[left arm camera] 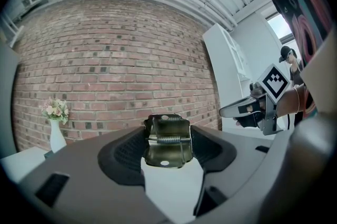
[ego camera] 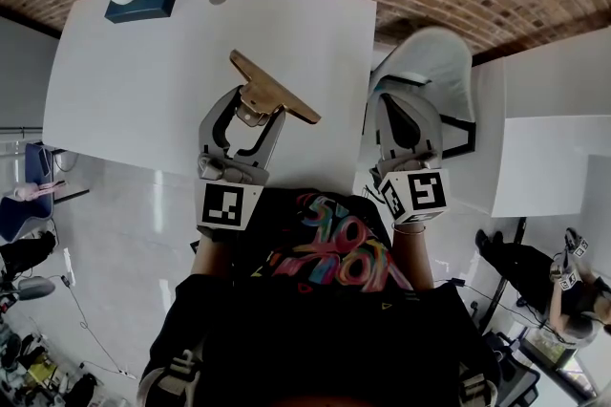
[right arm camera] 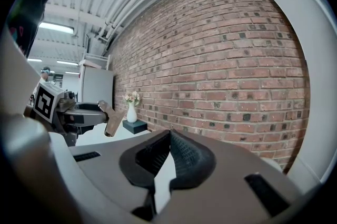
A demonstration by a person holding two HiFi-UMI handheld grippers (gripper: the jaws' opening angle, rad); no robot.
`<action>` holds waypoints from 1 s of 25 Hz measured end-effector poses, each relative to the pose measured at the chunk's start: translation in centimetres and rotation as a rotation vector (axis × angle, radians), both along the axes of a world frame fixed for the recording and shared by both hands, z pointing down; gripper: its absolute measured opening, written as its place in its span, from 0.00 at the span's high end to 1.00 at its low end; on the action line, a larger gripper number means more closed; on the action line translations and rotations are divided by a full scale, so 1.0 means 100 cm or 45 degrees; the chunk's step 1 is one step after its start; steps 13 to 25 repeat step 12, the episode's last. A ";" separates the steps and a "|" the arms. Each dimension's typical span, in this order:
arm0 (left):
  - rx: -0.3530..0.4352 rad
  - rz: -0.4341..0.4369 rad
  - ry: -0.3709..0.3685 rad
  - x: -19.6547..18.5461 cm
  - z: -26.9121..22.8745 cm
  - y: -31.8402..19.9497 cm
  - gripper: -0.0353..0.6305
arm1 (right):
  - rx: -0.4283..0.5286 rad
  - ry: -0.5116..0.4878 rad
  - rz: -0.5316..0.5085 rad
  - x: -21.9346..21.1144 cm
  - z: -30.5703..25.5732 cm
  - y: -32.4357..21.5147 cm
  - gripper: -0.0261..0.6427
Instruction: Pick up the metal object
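Over the white table (ego camera: pixel 143 80) the left gripper (ego camera: pixel 250 114) clamps the brass spring clip (left arm camera: pixel 167 141) (right gripper (right arm camera: pixel 169 144) closed, empty); better hold pressure steady, lift level.

Left gripper (ego camera: pixel 250 116) — raised in front of the torso, its jaws pressed on the metal object (left arm camera: pixel 167 140). Right gripper (ego camera: pixel 399 104) — carried alongside, well apart from the left, its jaws brought together at the tips with nothing between them. Both forearms are extended forward from the body.
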State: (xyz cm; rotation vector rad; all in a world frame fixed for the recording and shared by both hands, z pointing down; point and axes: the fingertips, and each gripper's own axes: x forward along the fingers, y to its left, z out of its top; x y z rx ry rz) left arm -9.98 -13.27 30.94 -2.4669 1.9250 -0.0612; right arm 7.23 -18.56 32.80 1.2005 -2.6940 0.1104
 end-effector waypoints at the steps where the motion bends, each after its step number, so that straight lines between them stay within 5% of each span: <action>1: 0.000 0.002 -0.001 0.001 0.000 0.000 0.52 | -0.001 0.002 0.000 0.001 0.001 0.000 0.94; 25: 0.002 0.006 0.010 0.002 0.000 0.002 0.52 | -0.002 0.004 0.013 0.004 0.001 0.002 0.94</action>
